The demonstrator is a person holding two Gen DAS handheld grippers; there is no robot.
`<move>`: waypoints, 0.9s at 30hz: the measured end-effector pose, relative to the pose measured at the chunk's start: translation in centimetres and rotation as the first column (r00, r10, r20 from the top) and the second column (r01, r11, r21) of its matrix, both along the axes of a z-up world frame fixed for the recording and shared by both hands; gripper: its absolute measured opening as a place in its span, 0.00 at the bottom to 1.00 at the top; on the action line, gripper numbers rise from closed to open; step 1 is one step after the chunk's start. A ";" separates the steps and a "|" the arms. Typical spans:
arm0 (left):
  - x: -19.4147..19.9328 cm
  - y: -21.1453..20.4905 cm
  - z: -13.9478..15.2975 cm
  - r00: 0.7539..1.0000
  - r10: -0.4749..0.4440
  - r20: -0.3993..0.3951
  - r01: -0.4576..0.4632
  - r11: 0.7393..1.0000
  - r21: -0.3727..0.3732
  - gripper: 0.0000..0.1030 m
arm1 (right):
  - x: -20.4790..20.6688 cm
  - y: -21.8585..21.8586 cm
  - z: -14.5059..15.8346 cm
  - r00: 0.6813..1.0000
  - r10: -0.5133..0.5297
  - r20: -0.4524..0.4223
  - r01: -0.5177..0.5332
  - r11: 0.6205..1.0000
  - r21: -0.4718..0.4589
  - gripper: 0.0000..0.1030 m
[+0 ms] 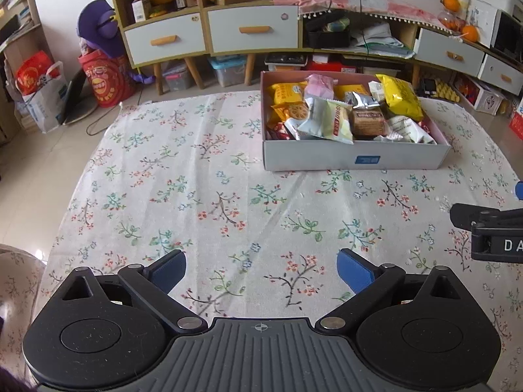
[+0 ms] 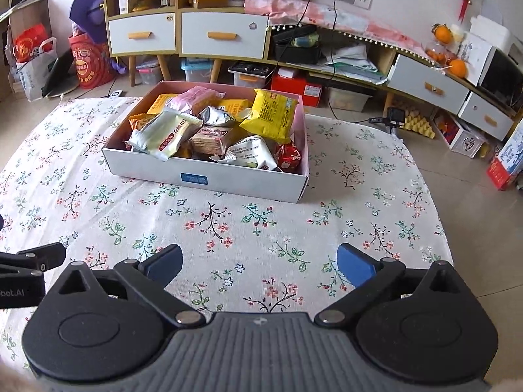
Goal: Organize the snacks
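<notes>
**Both grippers empty, snacks all in the box**

Left gripper (image 1: pixel 261 272) and right gripper (image 2: pixel 260 266) both spread wide, nothing between the blue pads, both hanging over bare tablecloth (image 1: pixel 196 179) on the near side of the tabletop. They sit side by side, apart, not touching.

Box (image 2: pixel 228 181): white outside, pink inside, lid off, flat on the cloth at the far side, well clear of both grippers. Snacks (image 2: pixel 212 127) are heaped loose inside, overlapping, some poking above the rim. On top: yellow bag (image 2: pixel 273 114) leaning on the far right wall, pale green pack (image 2: pixel 171 137) near the front left, brown biscuit pack (image 2: pixel 210 138) in the middle, pink pack (image 2: pixel 196 96) at the back, red pack (image 2: pixel 289 156) in the front right corner.

Cloth between grippers and box carries nothing; no obstacle on the way in.

Around: cabinets (image 2: pixel 183 36) with drawers past the tabletop, storage bins (image 2: pixel 197 68) underneath, red bags (image 2: pixel 88 65) on the floor at left, oranges (image 2: pixel 454 67) on the right-hand shelf, cables trailing down from wall sockets.
</notes>
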State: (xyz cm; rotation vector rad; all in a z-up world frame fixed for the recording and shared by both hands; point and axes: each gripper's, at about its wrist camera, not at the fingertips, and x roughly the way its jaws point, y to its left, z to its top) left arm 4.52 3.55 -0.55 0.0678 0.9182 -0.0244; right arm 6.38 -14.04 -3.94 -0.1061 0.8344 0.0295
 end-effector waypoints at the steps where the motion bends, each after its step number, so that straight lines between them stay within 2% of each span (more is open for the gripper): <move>1: 0.0 -0.1 0.0 1.000 -0.002 -0.005 0.002 1.000 -0.005 0.97 | 0.0 0.0 0.0 1.000 -0.003 0.000 0.003 1.000 0.000 0.99; 27: 0.0 -1.4 0.1 1.000 -0.006 -0.001 0.006 1.000 0.007 0.97 | 0.1 0.2 0.1 1.000 0.002 -0.010 -0.002 1.000 0.013 1.00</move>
